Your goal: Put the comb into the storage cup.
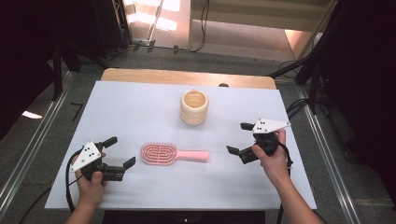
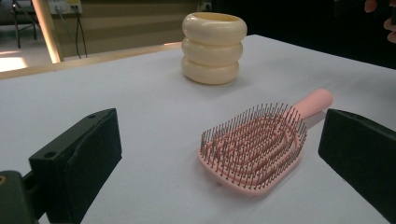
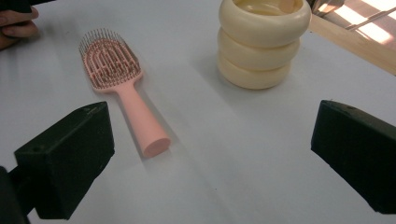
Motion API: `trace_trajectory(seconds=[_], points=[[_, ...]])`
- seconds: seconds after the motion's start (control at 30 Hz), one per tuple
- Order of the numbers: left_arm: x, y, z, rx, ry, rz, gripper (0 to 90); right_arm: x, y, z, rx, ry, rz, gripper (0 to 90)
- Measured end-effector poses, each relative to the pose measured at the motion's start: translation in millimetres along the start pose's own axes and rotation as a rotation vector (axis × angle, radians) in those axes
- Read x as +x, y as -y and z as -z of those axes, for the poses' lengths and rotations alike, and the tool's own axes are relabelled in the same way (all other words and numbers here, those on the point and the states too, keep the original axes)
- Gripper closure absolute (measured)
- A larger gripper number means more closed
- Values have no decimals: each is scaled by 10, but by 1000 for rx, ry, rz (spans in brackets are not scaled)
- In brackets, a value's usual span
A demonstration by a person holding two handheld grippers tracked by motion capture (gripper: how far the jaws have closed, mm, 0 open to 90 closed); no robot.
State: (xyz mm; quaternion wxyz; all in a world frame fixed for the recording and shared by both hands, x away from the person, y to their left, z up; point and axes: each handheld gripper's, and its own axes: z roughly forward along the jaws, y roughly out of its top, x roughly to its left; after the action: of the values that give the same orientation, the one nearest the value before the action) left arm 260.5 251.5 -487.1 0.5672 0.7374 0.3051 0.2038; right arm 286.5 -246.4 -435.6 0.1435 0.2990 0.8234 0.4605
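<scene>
Nothing is grasped yet: the pink hairbrush (image 1: pixel 173 154) lies untouched on the bench, in front of the cream ribbed cup (image 1: pixel 194 107). Flanking the hairbrush, the left gripper (image 1: pixel 120 152) and right gripper (image 1: pixel 238 138) hold their jaws spread.

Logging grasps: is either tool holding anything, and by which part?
Nothing is held. The left tool and right tool are open, apart from the pink hairbrush.

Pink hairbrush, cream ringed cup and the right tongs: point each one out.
pink hairbrush (image 1: pixel 159 154): high view, on the bristled head.
cream ringed cup (image 2: pixel 214 51): left gripper view, on the middle ring of its wall.
right tongs (image 1: pixel 238 138): high view, midway between the tips of the open jaws.
</scene>
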Motion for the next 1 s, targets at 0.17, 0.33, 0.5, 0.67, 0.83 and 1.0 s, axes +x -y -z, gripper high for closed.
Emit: trace_trajectory(seconds=[0.17,0.33,0.5,0.67,0.83,1.0], points=[[4,2,5,-4,4,6,0,25,-77,-110,27,-33,14,0],[12,2,18,-12,4,11,0,59,-137,-225,55,-58,26,0],[13,2,19,-12,4,10,0,91,-190,-327,90,-75,49,0],[11,1,21,-14,5,9,0,116,-257,-400,124,-90,65,0],[11,-2,32,-18,5,6,0,147,-318,-483,156,-106,89,0],[9,-2,34,-22,8,6,0,198,-379,-594,193,-127,109,0]])
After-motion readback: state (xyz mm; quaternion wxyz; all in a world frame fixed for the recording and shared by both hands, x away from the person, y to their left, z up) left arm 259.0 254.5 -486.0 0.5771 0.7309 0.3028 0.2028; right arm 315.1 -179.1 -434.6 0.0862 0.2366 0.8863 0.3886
